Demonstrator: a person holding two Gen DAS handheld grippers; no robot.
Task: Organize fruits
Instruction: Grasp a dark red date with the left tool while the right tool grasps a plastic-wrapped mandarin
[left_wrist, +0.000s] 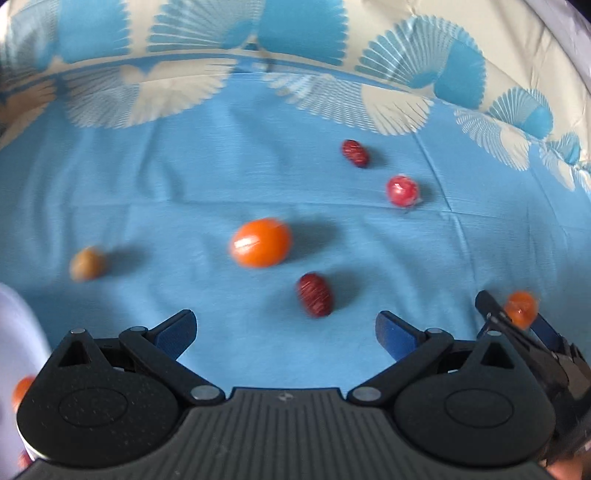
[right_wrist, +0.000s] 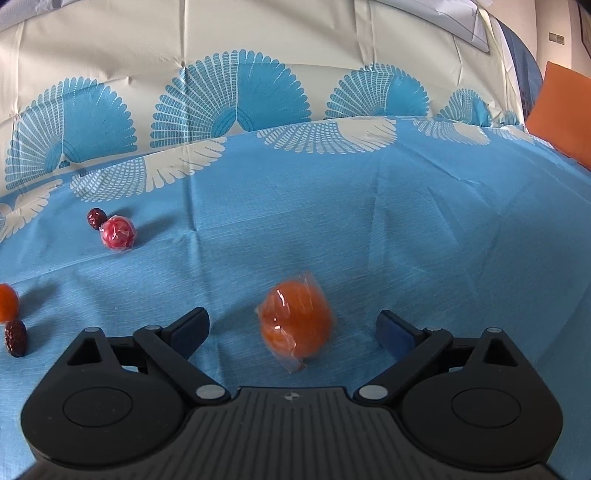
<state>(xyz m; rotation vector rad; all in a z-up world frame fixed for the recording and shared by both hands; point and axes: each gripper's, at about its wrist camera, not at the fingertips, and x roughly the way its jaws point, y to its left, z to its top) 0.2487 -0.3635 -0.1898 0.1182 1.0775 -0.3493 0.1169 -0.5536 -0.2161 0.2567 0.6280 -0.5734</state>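
In the left wrist view my left gripper (left_wrist: 286, 332) is open and empty above the blue cloth. Ahead of it lie a dark red date (left_wrist: 314, 294), an orange fruit (left_wrist: 260, 242), a brown nut-like fruit (left_wrist: 87, 263), a second date (left_wrist: 355, 153) and a wrapped red fruit (left_wrist: 402, 189). My right gripper (left_wrist: 517, 321) shows at the right edge beside a wrapped orange fruit (left_wrist: 521, 308). In the right wrist view my right gripper (right_wrist: 293, 328) is open, with that wrapped orange fruit (right_wrist: 295, 325) lying on the cloth between its fingers.
A white container (left_wrist: 18, 332) with an orange fruit (left_wrist: 23, 391) inside sits at the left edge. In the right wrist view, a wrapped red fruit (right_wrist: 118, 234), two dates (right_wrist: 96, 218) (right_wrist: 15, 338) and an orange fruit (right_wrist: 8, 301) lie left. An orange cushion (right_wrist: 561, 110) stands far right.
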